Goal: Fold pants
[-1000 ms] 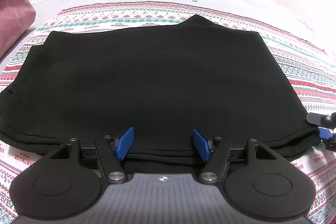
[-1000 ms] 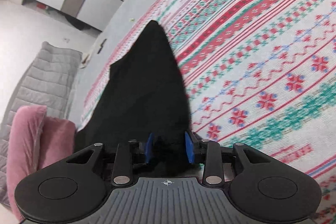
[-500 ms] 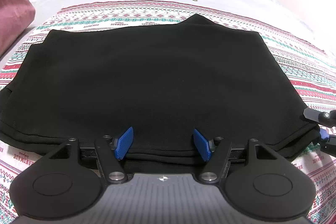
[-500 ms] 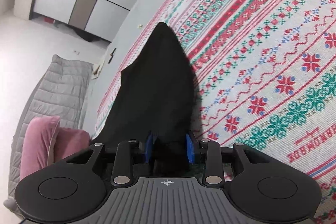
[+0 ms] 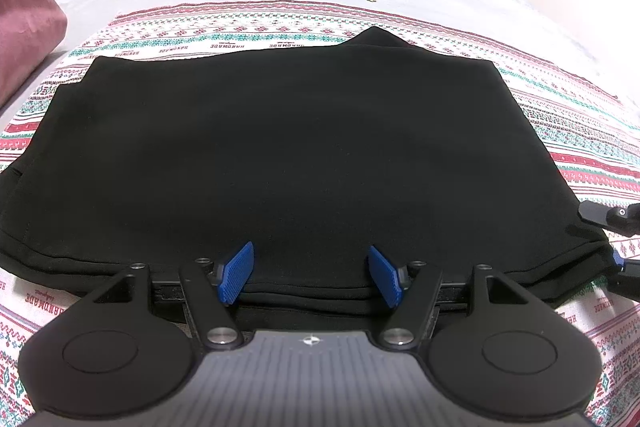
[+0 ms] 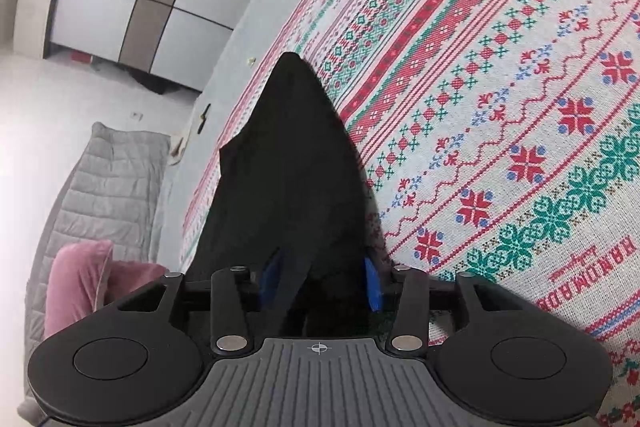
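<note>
Since a second ago the right gripper (image 6: pixel 320 279) has rolled slightly, its fingers opening around the corner of the folded black pants (image 5: pixel 272 155) on the patterned blanket (image 5: pixel 568 123); left gripper (image 5: pixel 314 273) spread, pinching nothing; release gently, keep layers aligned; one pants, two grippers.

I see the black fabric pants (image 5: pixel 280 155) lying flat on the patterned blanket, folded into a wide, nearly rectangular stack. Several layers show along the near edge, one on another. At the far edge one small corner sticks up as a point. In the right wrist view the pants (image 6: pixel 288 179) appear narrow and triangular.
</note>
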`<state>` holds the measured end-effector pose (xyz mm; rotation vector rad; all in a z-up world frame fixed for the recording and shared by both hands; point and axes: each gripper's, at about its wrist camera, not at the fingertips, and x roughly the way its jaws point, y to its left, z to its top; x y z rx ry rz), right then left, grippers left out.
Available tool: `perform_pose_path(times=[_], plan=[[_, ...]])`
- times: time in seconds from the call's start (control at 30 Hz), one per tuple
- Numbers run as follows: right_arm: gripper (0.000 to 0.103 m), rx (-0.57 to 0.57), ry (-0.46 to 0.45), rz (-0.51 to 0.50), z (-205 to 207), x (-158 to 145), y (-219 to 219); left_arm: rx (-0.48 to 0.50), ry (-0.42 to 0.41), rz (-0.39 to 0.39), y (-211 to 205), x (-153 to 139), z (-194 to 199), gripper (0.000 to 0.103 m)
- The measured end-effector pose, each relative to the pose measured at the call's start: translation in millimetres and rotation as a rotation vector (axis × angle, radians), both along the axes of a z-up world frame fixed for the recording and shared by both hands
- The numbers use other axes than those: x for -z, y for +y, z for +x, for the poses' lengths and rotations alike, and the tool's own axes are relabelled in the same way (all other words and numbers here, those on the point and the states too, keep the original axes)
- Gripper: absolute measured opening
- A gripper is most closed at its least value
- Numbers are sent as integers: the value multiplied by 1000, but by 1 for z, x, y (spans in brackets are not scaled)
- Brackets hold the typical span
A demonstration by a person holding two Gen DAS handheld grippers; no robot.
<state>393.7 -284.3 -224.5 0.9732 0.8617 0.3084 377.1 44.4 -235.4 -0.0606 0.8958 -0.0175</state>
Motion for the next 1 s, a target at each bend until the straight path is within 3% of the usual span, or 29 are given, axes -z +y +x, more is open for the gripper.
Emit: perform_pose_path(times=[0.2,0.33,0.57,0.8,1.0], plan=[[42,-25,-7,-56,1,-3,7,1,0,0,0,0,-1,86],[26,-10,-25,-145,-5,-7,14,1,0,-1,0,0,-1,86],[14,32,-58,-213,-11,-19,19,-2,5,-8,0,0,1,87],[9,26,-154,-327,-15,-41,34,-37,35,-139,23,-4,9,87],[9,41,-151,-375,-15,-42,32,-38,55,-239,35,-5,13,88]])
